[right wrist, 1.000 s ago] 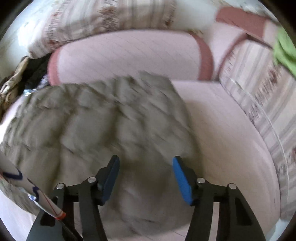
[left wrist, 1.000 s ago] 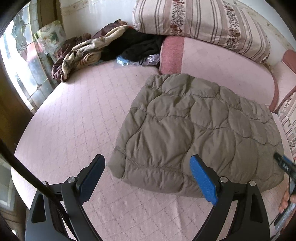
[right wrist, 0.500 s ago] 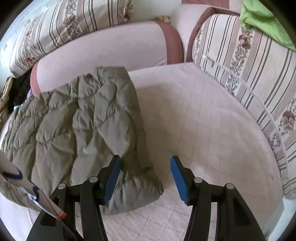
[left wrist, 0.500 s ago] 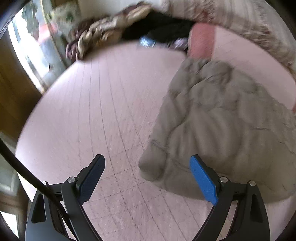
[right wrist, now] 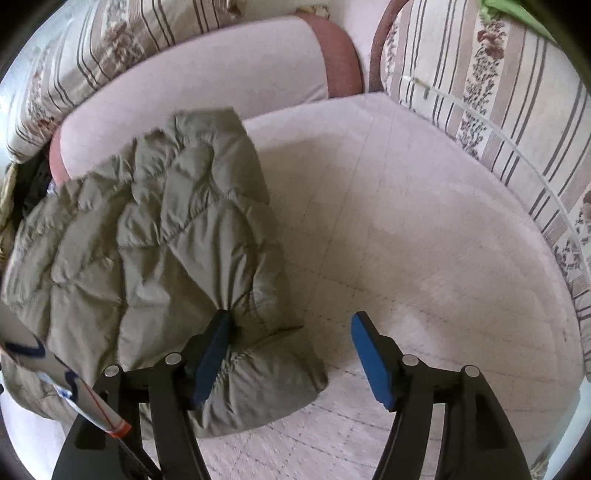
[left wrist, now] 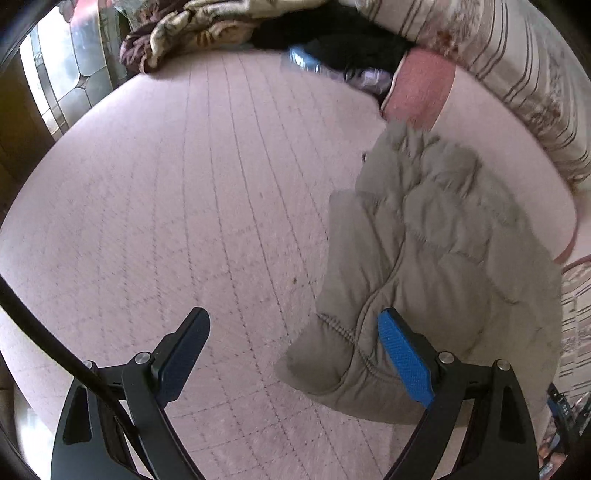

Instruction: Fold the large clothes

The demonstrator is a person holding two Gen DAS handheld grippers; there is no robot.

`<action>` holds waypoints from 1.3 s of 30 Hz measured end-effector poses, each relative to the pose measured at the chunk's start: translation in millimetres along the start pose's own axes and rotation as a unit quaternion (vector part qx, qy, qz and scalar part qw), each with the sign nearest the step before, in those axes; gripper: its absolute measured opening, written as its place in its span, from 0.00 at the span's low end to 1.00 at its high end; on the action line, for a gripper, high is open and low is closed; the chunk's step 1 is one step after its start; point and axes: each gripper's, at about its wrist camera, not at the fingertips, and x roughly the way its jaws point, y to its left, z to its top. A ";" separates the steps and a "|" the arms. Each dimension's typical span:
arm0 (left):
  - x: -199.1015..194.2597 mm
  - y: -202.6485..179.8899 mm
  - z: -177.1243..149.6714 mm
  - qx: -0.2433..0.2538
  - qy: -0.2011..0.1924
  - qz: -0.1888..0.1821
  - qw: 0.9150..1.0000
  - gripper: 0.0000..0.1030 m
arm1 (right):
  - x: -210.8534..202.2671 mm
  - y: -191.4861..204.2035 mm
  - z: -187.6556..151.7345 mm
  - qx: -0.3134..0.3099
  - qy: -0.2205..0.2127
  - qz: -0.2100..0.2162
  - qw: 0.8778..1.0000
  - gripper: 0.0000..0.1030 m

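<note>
The left claw [left wrist: 291, 356] hangs wide open over the bed [left wrist: 177, 206], its right pad against the near left corner of the jacket [left wrist: 436, 266] and nothing between its fingers. The right claw [right wrist: 291, 354] is also spread open; its left finger presses into the jacket's [right wrist: 155, 236] near right edge, dimpling the quilting, while its right finger stands over bare bedcover [right wrist: 424, 258]. Neither claw grips anything.

The jacket lies on the bed as a compact padded rectangle, its far edge against a pink bolster [right wrist: 207, 81] below striped cushions [right wrist: 498, 96]. That tidy shape suggests the fold is largely done (the hem looks doubled at the near corners). With 2 claws flanking the near edge, the likely purpose is to square up or pat down the bundle, or to take both corners for 1 more fold. A heap of other clothes [left wrist: 229, 26] sits well apart at the far side.
</note>
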 end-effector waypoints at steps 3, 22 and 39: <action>-6.9 8.6 8.7 -0.002 -0.003 -0.013 1.000 0.90 | -12.3 -9.1 6.6 0.011 -0.011 0.007 1.000 0.77; 127.7 -11.2 43.9 -0.025 0.160 -0.305 0.938 0.93 | 107.3 -33.8 36.0 0.142 0.122 0.247 0.951 1.00; 71.8 -70.6 28.8 0.052 0.112 -0.189 0.974 0.52 | 103.9 29.9 45.9 0.079 0.106 0.292 0.947 0.42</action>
